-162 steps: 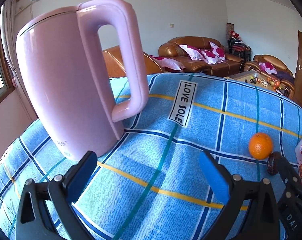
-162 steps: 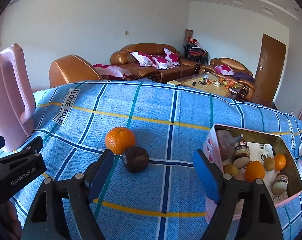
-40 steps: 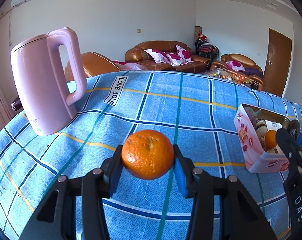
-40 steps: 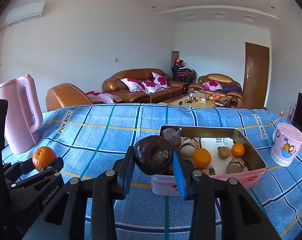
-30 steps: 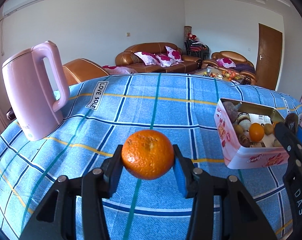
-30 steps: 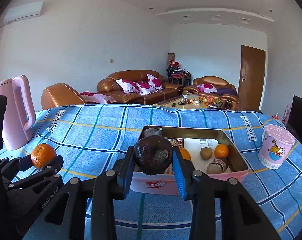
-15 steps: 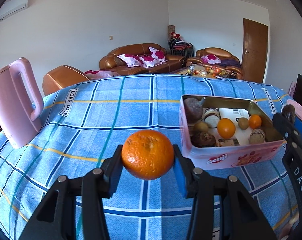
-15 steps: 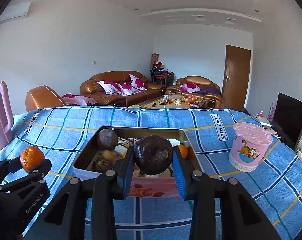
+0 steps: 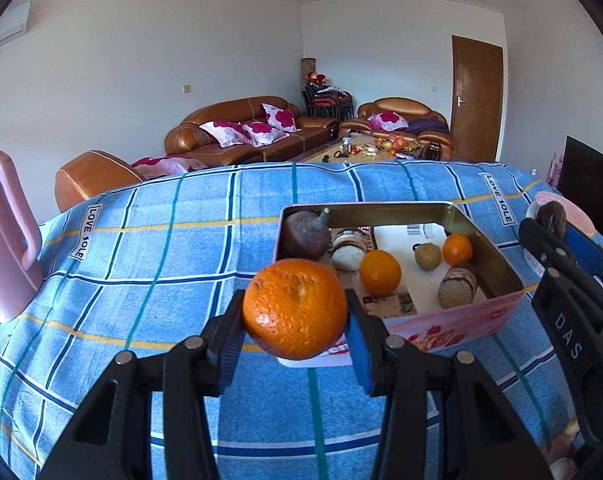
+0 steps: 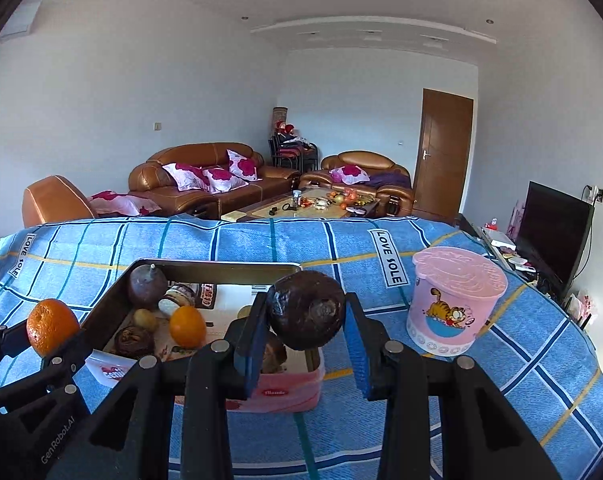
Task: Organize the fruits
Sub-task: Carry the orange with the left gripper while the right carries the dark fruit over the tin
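My left gripper (image 9: 295, 334) is shut on an orange (image 9: 295, 309) and holds it above the cloth, just short of the near left corner of the pink tin box (image 9: 453, 326). My right gripper (image 10: 306, 330) is shut on a dark brown round fruit (image 10: 306, 315) and holds it above the near right part of the box (image 10: 277, 394). The box holds several fruits: two small oranges (image 9: 380, 272), a kiwi (image 9: 428, 256), a dark purple fruit (image 9: 305, 234) and brown round pieces. Each gripper also shows in the other's view: the left with its orange (image 10: 51, 330), the right with its brown fruit (image 9: 551, 218).
A blue checked cloth (image 9: 161, 248) covers the table. A pink kettle (image 9: 3, 236) stands at the far left. A pink lidded cup with a cat picture (image 10: 453, 306) stands right of the box. Sofas and a coffee table lie beyond the table's far edge.
Both grippers picked up their fruits from the cloth and carried them rightward to the box. Over the last second the box came closer and more centred in both views.
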The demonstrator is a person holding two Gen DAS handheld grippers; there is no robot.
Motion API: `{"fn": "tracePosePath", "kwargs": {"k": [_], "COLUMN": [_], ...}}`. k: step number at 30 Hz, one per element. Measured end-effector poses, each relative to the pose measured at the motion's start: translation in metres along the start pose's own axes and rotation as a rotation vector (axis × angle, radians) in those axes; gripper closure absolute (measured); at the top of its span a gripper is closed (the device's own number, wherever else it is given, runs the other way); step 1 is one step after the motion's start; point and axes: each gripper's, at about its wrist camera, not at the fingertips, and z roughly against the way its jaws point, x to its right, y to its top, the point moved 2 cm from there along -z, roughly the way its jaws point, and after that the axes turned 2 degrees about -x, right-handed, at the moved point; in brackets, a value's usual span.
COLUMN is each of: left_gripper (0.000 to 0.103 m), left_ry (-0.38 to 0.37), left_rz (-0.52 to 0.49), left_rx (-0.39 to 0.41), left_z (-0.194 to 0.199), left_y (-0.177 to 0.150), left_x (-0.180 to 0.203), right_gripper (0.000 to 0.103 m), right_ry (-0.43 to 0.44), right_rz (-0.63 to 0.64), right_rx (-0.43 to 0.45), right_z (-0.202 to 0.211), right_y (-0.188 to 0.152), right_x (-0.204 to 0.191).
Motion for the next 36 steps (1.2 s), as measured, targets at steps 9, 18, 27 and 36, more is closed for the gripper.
{"fn": "tracePosePath", "kwargs": {"k": [9, 18, 27, 36], "left_gripper": [0.055, 0.055, 0.055, 0.055], "left_ry": [-0.036, -0.037, -0.021, 0.001], "left_rz": [0.002, 0.023, 0.02, 0.033], "left_rx": [-0.003, -0.004, -0.003, -0.017], "left_z": [-0.018, -0.034, -0.043, -0.055], "left_y": [0.014, 0.026, 0.033, 0.039], "left_x": [0.019, 0.019, 0.012, 0.002], "right_gripper": [0.064, 0.064, 0.064, 0.064], "right_ry": [-0.04, -0.036, -0.001, 0.051], "right_rz": [-0.026, -0.016, -0.013, -0.023], "right_rx": [-0.011, -0.027, -0.052, -0.073], "right_z": [-0.012, -0.027, -0.05, -0.068], "right_y": [0.004, 0.012, 0.02, 0.027], "right_x": [0.012, 0.007, -0.009, -0.021]}}
